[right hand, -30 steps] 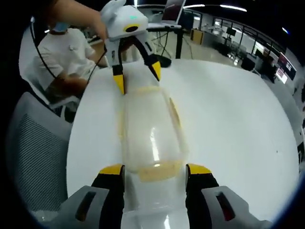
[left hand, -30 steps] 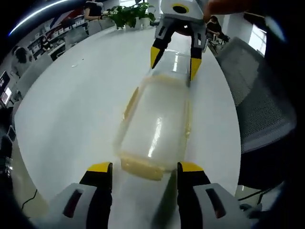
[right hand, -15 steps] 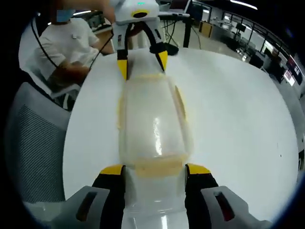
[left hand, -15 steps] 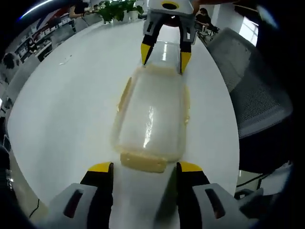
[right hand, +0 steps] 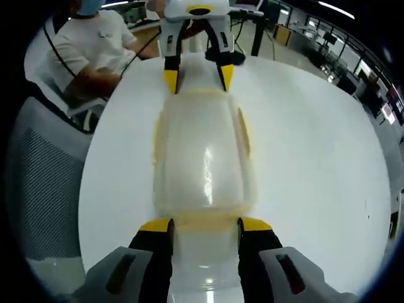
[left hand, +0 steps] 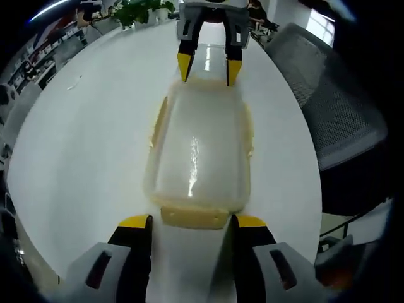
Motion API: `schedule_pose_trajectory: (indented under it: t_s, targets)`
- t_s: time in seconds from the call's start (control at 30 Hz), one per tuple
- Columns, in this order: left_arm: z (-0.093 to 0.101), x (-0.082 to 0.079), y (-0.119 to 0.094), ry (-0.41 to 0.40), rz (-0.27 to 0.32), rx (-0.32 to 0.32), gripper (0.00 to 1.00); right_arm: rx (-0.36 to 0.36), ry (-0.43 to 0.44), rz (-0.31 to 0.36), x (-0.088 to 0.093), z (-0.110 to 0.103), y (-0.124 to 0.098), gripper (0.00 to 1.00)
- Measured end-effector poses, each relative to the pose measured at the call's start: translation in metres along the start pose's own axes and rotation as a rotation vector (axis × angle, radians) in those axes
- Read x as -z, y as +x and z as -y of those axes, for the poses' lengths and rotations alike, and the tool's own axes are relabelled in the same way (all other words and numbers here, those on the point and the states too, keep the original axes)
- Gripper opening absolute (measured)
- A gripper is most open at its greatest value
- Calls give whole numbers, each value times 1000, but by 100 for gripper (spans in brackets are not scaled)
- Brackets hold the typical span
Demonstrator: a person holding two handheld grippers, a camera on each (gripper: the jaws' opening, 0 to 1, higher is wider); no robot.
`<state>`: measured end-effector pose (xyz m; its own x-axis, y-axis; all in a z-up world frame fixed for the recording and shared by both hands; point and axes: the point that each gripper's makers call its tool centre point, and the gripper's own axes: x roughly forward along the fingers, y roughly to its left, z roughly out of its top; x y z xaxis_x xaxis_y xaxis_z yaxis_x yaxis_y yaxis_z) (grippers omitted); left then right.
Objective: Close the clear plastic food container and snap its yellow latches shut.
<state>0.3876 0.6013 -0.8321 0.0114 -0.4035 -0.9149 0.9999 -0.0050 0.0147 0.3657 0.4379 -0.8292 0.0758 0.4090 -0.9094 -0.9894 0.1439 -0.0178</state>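
Observation:
A clear plastic container [left hand: 197, 151] with its lid on lies lengthwise on the white table [left hand: 82, 139]. Pale yellow latches run along its sides [left hand: 156, 120] and ends. My left gripper [left hand: 192, 222] is open, its jaws on either side of the near end latch [left hand: 192, 216]. The right gripper [left hand: 208, 68] stands open at the far end. In the right gripper view the same container [right hand: 202, 151] stretches away from my open right gripper [right hand: 205, 226], whose jaws flank the end latch [right hand: 205, 221]. The left gripper [right hand: 198, 79] is at the opposite end.
A grey mesh chair [left hand: 334, 107] stands by the table's edge, also seen as the chair [right hand: 44, 183] in the right gripper view. A person in a white top [right hand: 95, 44] sits beyond it. Potted plants [left hand: 136, 9] stand at the table's far end.
Both grippers have closed in on the container's two ends, and the container now sits straight between them. The jaws stay open.

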Motion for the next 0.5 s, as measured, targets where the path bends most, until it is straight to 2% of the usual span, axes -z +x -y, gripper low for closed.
schedule_pose_trajectory:
  t_s: [0.1,0.17,0.5]
  targets:
    - [0,-2,1,14,6,6,47,-2,1,-17,-1,0,3,39]
    - [2,-3,0,39,1,19,40,-1,-5,-38,1,1,3,39]
    - [2,-2,2,25,-1,12,38,-3,-9,-42,1,1,2,39]
